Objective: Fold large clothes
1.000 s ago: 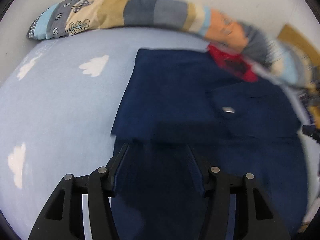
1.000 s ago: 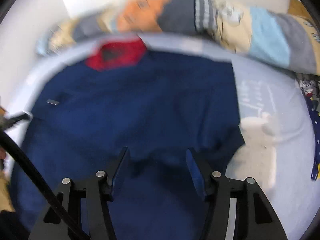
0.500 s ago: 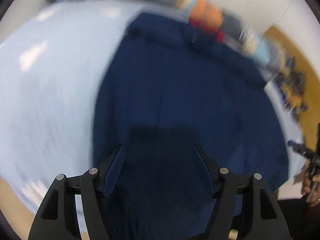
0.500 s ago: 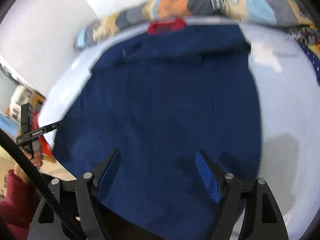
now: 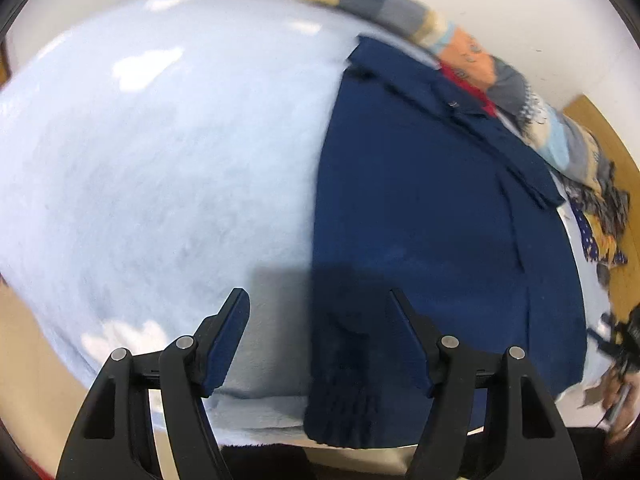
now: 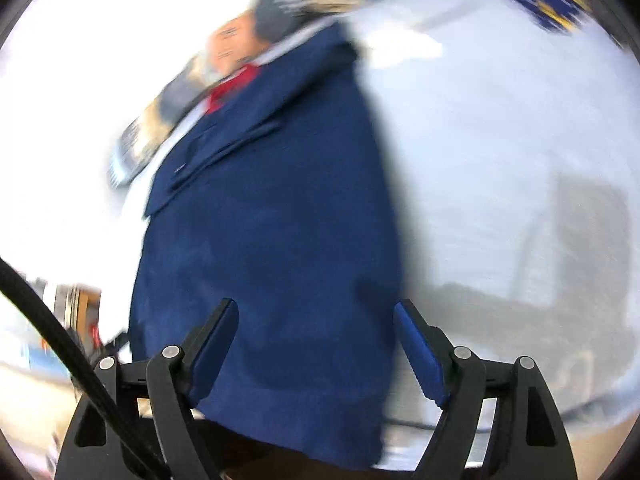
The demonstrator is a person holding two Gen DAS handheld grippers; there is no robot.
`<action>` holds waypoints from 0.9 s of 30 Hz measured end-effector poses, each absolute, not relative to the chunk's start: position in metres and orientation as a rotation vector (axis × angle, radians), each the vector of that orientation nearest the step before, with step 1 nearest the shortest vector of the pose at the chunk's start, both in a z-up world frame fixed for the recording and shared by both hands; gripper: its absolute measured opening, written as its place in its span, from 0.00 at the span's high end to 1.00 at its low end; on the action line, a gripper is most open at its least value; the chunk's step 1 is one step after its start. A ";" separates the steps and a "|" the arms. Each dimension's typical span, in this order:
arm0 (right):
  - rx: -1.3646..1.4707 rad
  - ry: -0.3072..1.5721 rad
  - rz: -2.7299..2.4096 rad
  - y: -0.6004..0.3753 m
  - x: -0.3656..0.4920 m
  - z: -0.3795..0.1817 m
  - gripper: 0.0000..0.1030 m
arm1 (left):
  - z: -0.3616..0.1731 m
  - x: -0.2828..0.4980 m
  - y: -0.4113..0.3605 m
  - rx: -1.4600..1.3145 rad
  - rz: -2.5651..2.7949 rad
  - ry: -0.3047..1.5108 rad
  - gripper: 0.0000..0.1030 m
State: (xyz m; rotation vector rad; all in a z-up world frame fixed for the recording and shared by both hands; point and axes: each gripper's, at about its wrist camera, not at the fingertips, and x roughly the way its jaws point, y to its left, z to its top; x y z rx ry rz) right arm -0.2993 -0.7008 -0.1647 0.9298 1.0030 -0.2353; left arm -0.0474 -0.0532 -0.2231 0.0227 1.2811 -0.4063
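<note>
Navy garment (image 5: 420, 216) lies spread flat on a pale blue bed cover (image 5: 160, 168) printed with white clouds, folded into a long narrow strip with its red-lined collar end by the patchwork pillow (image 5: 400, 8) along the far wall and its ribbed hem hanging just over the near edge of the bed. In the left wrist view the left hand-held gripper (image 5: 320, 336) points steeply down over that near edge, its jaws parted with nothing pinched between the blue pads; the left long edge of the garment runs up between the two fingers, so the left finger sits over bare cover and the right finger over navy cloth. At the far right edge of this view a person's hand (image 5: 618, 392) grips the handle of the other tool. In the right wrist view, which is smeared by motion, the right hand-held gripper (image 6: 316, 344) tilts downward over the opposite long edge of the garment (image 6: 272, 240), its jaws opening wide and clear of the fabric, the left finger over the navy cloth and the right finger over the bed cover (image 6: 520, 160). A black cable (image 6: 52, 320) crosses the lower left corner of that view.
</note>
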 end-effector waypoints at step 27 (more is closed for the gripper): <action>0.924 1.039 -0.051 -0.629 -0.304 -0.173 0.86 | -0.244 -0.072 -0.084 0.002 -0.553 1.383 0.55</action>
